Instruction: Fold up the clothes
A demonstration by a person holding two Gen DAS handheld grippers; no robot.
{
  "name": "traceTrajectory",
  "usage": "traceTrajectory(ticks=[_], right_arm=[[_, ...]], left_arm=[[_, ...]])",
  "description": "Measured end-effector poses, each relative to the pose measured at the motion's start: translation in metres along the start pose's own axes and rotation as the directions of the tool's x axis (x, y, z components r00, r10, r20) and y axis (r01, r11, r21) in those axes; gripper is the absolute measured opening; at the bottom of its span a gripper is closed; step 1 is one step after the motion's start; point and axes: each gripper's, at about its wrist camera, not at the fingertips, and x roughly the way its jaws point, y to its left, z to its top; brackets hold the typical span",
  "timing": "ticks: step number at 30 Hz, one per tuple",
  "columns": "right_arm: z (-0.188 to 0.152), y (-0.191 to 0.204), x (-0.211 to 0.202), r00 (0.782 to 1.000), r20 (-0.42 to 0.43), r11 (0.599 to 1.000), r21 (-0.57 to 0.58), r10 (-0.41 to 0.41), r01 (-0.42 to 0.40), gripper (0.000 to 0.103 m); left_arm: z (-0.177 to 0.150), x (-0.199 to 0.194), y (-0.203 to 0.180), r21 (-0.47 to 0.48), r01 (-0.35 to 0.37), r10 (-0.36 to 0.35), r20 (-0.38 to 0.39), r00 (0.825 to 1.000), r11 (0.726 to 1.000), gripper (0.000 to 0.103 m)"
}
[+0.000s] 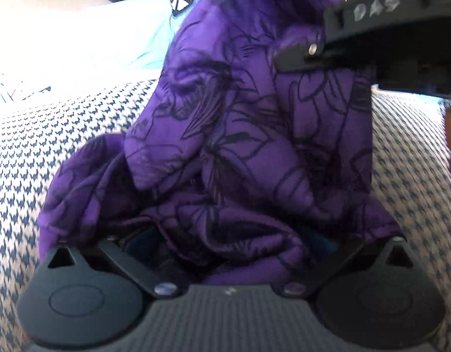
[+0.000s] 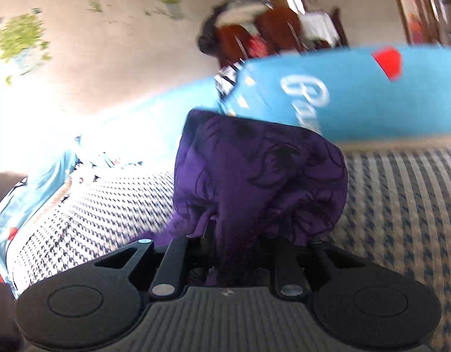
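Observation:
A purple garment with a black floral print [image 1: 231, 135] hangs bunched above the houndstooth bed cover [image 1: 26, 158]. My left gripper [image 1: 225, 240] is shut on its lower folds, and the cloth hides the fingertips. My right gripper [image 1: 319, 52] enters the left wrist view from the upper right and pinches the garment's top. In the right wrist view the same garment [image 2: 260, 182] is bunched in my right gripper [image 2: 240, 243], which is shut on it with its fingertips buried in cloth.
A blue cushion or pillow with white lettering [image 2: 357, 96] lies at the back of the bed. Light blue bedding [image 1: 108, 38] lies at the far left. Wooden furniture [image 2: 269, 35] stands behind the bed. The houndstooth cover [image 2: 401, 205] spreads on both sides.

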Motion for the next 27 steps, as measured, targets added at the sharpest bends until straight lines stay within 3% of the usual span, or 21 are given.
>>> traceTrajectory(ticks=[9, 14, 16, 18, 23, 27], right_arm=[[0.048, -0.023, 0.026, 0.986, 0.166, 0.998, -0.059, -0.021, 0.031, 0.017], [0.056, -0.045, 0.063, 0.990, 0.087, 0.992, -0.045, -0.113, 0.117, 0.020], [0.051, -0.059, 0.066, 0.990, 0.047, 0.990, -0.020, -0.137, 0.138, 0.027], [0.049, -0.074, 0.063, 0.987, 0.016, 0.987, 0.037, -0.157, 0.156, 0.043], [0.056, -0.097, 0.046, 0.987, 0.012, 0.981, 0.112, -0.159, 0.157, 0.054], [0.058, -0.096, 0.035, 0.984, 0.011, 0.979, 0.103, -0.177, 0.175, 0.057]], left_arm=[[0.071, 0.044, -0.003, -0.023, -0.094, 0.096, 0.093, 0.991, 0.995, 0.103], [0.084, 0.065, -0.013, 0.013, -0.124, 0.123, 0.013, 0.992, 0.992, 0.103], [0.087, 0.060, -0.017, 0.007, -0.091, 0.091, -0.006, 0.996, 0.996, 0.103], [0.090, 0.050, -0.016, -0.026, -0.031, 0.031, -0.022, 0.999, 0.999, 0.103], [0.097, 0.020, 0.006, -0.092, 0.039, -0.037, 0.021, 0.999, 0.995, 0.103], [0.107, 0.013, 0.027, -0.152, 0.023, -0.018, 0.030, 0.999, 0.988, 0.103]])
